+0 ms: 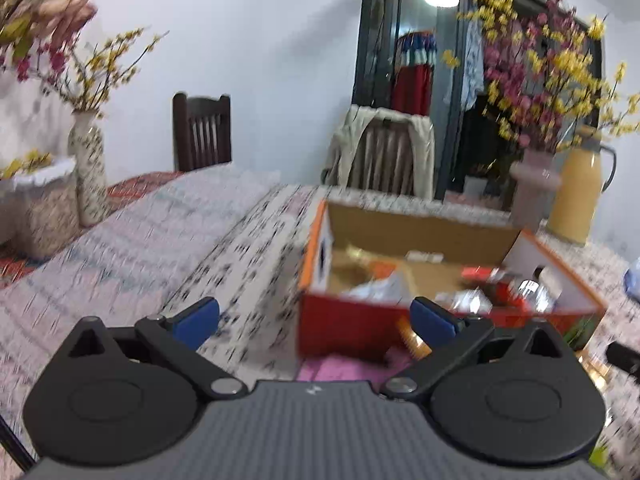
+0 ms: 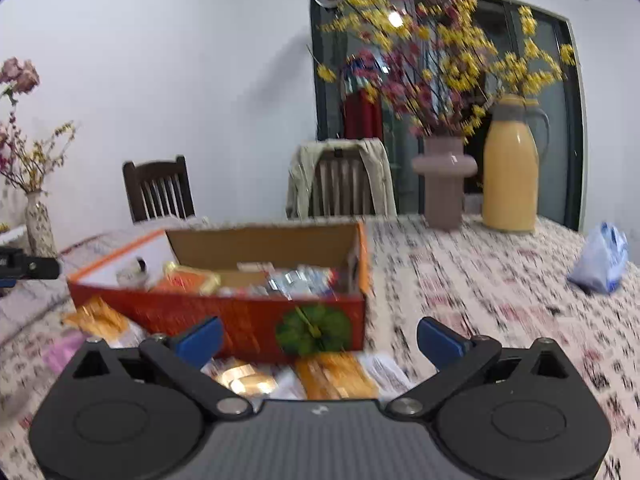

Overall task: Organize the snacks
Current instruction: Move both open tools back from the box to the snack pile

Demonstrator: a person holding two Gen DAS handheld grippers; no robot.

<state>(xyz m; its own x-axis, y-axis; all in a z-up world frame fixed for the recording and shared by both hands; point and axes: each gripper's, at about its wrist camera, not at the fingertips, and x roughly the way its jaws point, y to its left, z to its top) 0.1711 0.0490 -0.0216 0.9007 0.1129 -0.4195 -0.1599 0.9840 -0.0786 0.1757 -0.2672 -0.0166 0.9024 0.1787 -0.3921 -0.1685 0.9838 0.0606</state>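
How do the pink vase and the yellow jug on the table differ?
The pink vase holds flowering branches; the yellow jug holds none and is capped. The jug has a side handle, the vase none. The jug stands taller. Both are upright, side by side at the table's far edge.

Two fisheye cameras ride low over a table in a patterned cloth [image 1: 152,240], each looking forward between its gripper's spread blue-padded fingers. The left wrist view sits left of the open red-and-orange cardboard box [image 1: 352,328], close to its near corner, facing toward a dark glass door [image 1: 420,60]. The right wrist view faces the box's long red side [image 2: 240,320] from slightly farther right. Both share the box, the mauve ceramic vase [image 2: 444,184], the yellow thermos jug [image 2: 510,176] and two dark wooden chairs [image 2: 158,192]. Blur seems to smear both views.
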